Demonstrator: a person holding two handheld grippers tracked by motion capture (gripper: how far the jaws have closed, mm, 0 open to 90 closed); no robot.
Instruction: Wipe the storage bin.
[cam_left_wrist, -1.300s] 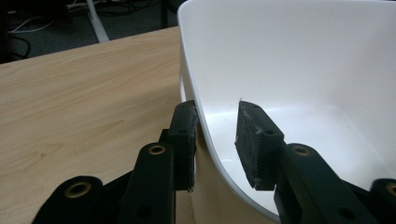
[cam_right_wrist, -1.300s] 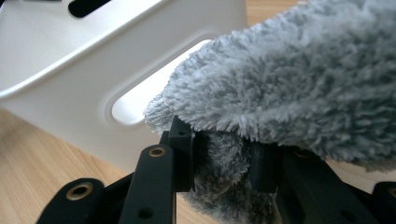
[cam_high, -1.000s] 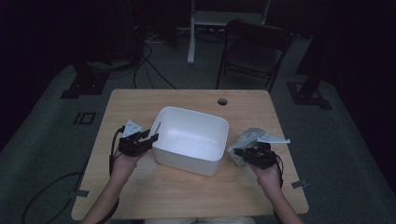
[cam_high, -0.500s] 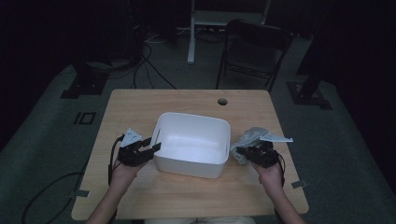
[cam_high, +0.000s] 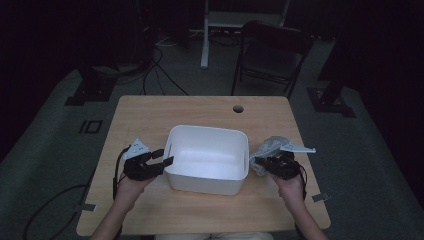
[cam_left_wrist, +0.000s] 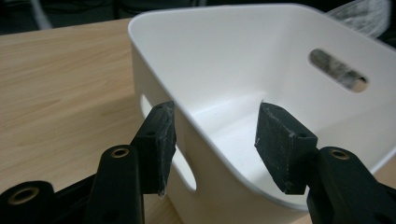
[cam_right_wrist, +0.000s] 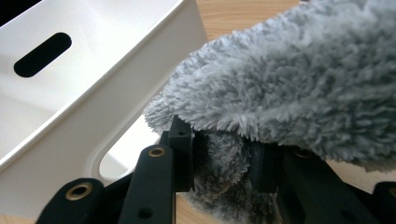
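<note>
The left gripper (cam_left_wrist: 212, 140) has its jaws astride the near wall of the white bin (cam_high: 207, 150); they have just been opening, and the pads do not press the wall, so I think it lets the bin go. The right gripper (cam_right_wrist: 219, 161) clamps a fluffy grey cloth (cam_right_wrist: 289, 79) just beside the bin's right end, probably ready to drop it inside.
</note>
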